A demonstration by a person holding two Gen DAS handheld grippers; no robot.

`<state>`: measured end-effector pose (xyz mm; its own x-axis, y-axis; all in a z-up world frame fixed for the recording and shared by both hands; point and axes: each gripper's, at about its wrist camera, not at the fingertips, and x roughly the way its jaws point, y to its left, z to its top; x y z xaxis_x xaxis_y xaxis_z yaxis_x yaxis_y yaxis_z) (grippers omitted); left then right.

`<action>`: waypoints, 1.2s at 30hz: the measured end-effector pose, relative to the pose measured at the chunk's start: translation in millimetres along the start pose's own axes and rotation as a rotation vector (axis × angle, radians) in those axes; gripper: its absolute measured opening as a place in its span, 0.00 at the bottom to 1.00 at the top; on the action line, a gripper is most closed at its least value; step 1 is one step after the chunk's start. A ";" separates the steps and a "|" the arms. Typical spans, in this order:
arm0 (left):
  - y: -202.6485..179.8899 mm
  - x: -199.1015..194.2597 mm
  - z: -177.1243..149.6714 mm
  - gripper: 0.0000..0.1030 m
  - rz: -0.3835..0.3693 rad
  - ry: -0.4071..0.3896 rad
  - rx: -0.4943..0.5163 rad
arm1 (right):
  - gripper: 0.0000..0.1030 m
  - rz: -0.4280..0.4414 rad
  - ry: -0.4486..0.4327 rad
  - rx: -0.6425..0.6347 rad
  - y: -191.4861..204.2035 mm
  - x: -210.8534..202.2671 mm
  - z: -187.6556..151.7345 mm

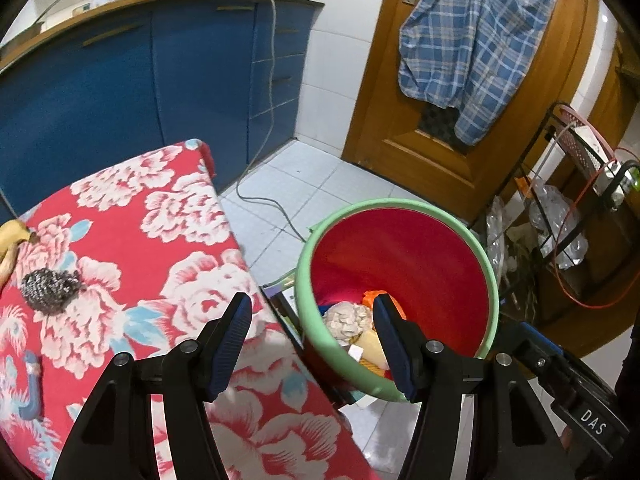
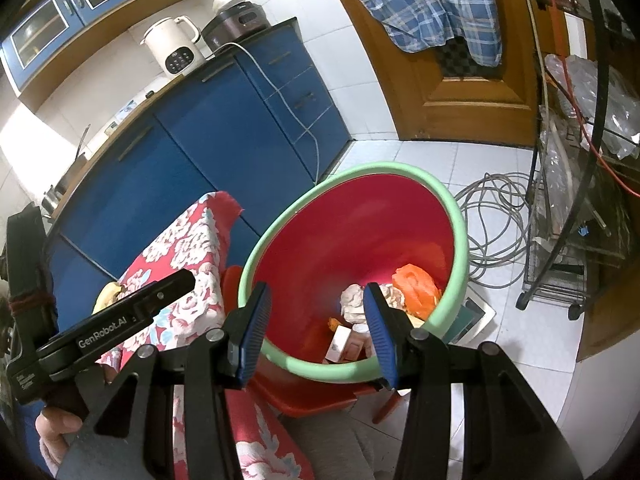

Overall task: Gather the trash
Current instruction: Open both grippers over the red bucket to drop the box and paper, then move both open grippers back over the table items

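Bin (image 1: 490, 276), green rim and red inside, sits at 3 o'clock of the flowered surface (image 1: 168, 240) and already holds stuff: crumpled paper wad (image 1: 346, 320), orange wrapper (image 2: 416, 286), small cartons (image 2: 344, 344), so part of the collecting looks done. Left tongs (image 1: 312, 344) released, jaws apart, nothing between the pads, hanging over the gap between the surface edge and the bin rim. Right tongs (image 2: 316, 334) also released and empty, over the near rim of the bin, pointing down into it. In the right wrist view the left tongs' body shows at 9 o'clock, with a hand (image 2: 56, 432) under it. Still left on the surface: grey scrubber-like ball (image 1: 50, 290) at 9 o'clock in the left wrist view, and a banana peel (image 1: 12, 240) just past it near the edge, apart from each other. Those two read as the remaining trash; can't tell if more lies outside the views. Judgement: past the midpoint, at least two pickups to go, the scrubber being the nearer one for the left tongs.
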<state>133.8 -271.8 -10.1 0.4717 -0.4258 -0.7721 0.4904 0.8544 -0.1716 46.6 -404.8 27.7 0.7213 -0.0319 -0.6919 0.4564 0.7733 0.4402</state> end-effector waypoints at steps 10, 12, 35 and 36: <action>23.3 -21.5 -4.0 0.63 0.037 -0.035 -0.039 | 0.49 0.023 0.006 -0.037 19.4 -0.9 -3.3; 29.0 -26.2 -5.5 0.63 0.044 -0.042 -0.049 | 0.49 0.027 0.008 -0.044 23.6 -1.0 -4.5; 119.2 -73.9 -32.1 0.63 0.169 -0.081 -0.197 | 0.49 0.071 0.053 -0.173 90.7 9.1 -22.0; 123.5 -75.7 -33.7 0.63 0.175 -0.082 -0.203 | 0.49 0.072 0.055 -0.180 93.8 9.6 -23.1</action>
<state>133.9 -124.0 6.6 0.5979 -0.2820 -0.7503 0.2430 0.9558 -0.1655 84.3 -318.0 49.2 0.7170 0.0583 -0.6946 0.3009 0.8729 0.3839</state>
